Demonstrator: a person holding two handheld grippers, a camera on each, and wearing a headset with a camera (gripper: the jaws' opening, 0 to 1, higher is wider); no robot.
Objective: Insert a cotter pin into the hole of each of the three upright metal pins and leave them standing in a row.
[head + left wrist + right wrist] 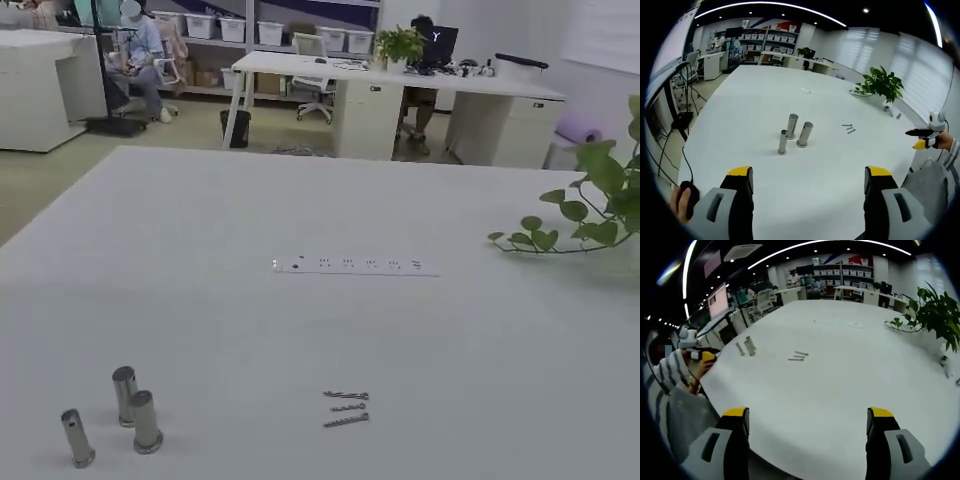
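Three upright metal pins stand in a loose cluster at the table's near left: one (124, 395), one (144, 421) and one (76, 437). They also show in the left gripper view (792, 126) and far off in the right gripper view (746, 346). Three cotter pins (346, 408) lie side by side on the table to their right (848, 128) (797, 356). My left gripper (807, 187) is open over the near table edge, well short of the metal pins. My right gripper (807, 427) is open too, far from the cotter pins.
A white power strip (355, 265) lies mid-table. A leafy plant (592, 205) reaches in from the right edge. Desks, shelves and seated people are beyond the table. The other gripper (925, 140) shows at the right of the left gripper view, held by a hand.
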